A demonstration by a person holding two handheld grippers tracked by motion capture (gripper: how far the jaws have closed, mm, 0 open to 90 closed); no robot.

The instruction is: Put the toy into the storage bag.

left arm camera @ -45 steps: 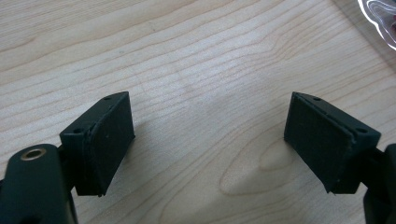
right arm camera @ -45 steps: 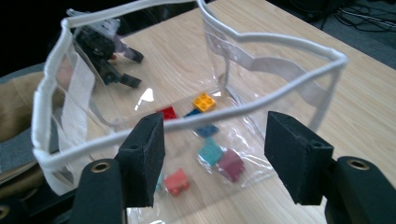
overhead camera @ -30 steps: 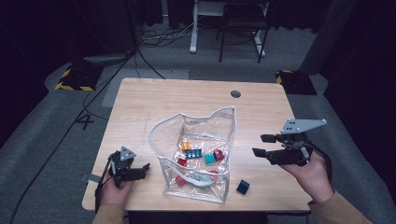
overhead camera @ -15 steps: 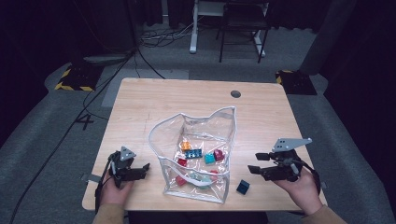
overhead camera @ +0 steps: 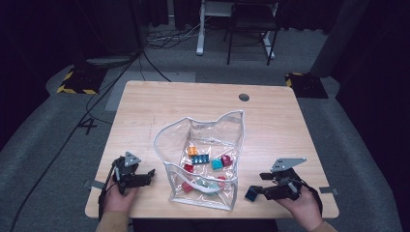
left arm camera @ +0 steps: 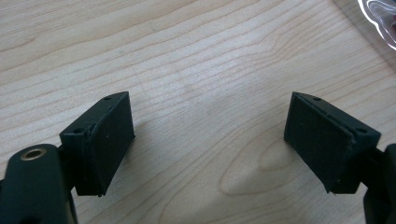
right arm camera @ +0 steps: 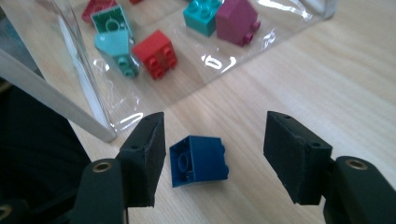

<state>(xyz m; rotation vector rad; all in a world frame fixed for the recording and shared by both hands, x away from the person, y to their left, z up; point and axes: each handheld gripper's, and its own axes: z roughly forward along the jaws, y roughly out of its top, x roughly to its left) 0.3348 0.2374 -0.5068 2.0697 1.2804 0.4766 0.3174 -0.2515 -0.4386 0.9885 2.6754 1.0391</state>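
Note:
A dark blue brick lies on the wooden table, just right of a clear plastic pouch. My right gripper is low over the table and open. The blue brick lies between its jaws, close to the left pad and well apart from the right one. The pouch holds several bricks, among them a red one, a teal one and a magenta one. My left gripper stands open over bare wood left of the pouch, with nothing between its jaws.
The pouch's stiff white-edged side stands just left of the right gripper. The table's front edge runs close below both hands. A round cable hole sits at the far right of the tabletop. A chair stands beyond the table.
My right gripper has come down and slightly left, from above the table's right side to the blue brick. The left gripper has stayed where it was.

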